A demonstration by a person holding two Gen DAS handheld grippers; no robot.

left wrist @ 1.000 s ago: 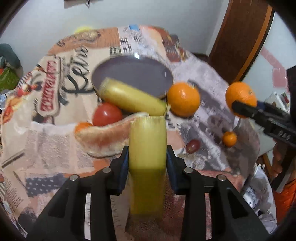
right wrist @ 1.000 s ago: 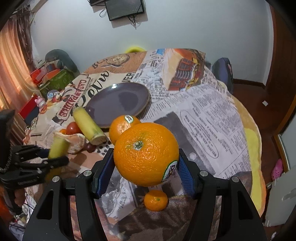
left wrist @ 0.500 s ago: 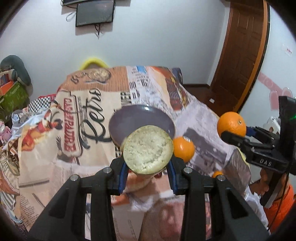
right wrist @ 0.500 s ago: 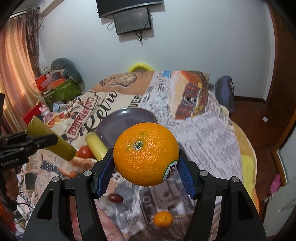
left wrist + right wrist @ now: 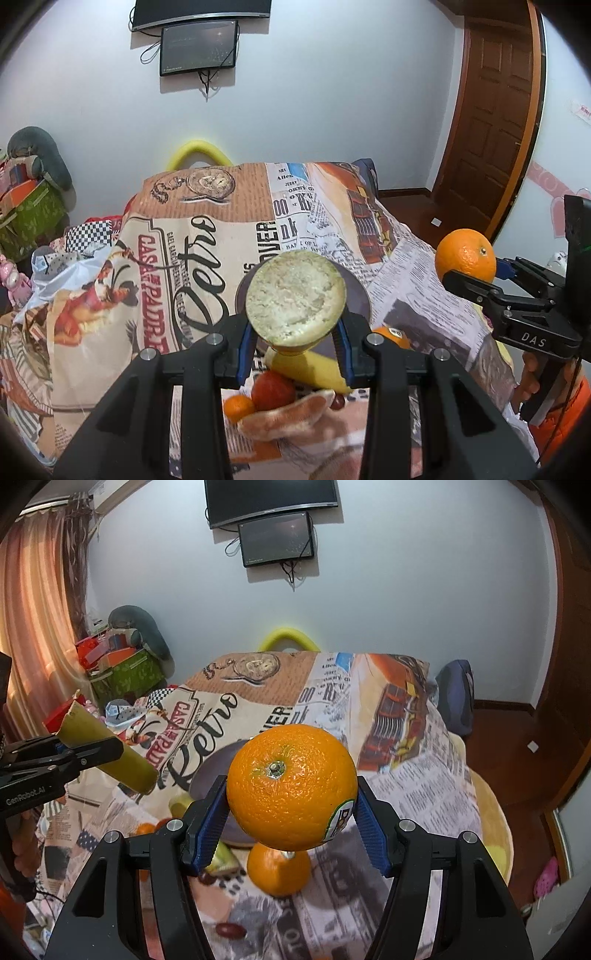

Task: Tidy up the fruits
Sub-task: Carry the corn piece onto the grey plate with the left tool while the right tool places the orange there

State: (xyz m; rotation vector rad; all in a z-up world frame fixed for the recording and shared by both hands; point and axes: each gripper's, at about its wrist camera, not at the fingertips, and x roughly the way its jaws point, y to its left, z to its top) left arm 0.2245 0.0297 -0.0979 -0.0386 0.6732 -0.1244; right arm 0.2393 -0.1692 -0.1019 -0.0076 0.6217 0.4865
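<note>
— Left wrist view: our left gripper (image 5: pixel 293 341) clamps a cut banana (image 5: pixel 295 297) above the plate (image 5: pixel 360 295).

— And our right gripper (image 5: pixel 291 821)?

— Closed around an orange (image 5: pixel 291 786), lifted over the table (image 5: pixel 424 760).

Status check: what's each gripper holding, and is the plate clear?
Left gripper shut on yellow-green cut stalk. Right gripper shut on big orange. Purple plate mostly hidden; contents unconfirmed.

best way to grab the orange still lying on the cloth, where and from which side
Take the loose orange across its widest middle, coming from above with a pad on each side. It is round, so any lower or higher grip would likely slip off. Its sticker faces up, and the cloth to its right is bare; the cut yellow fruit crowds its left.
</note>
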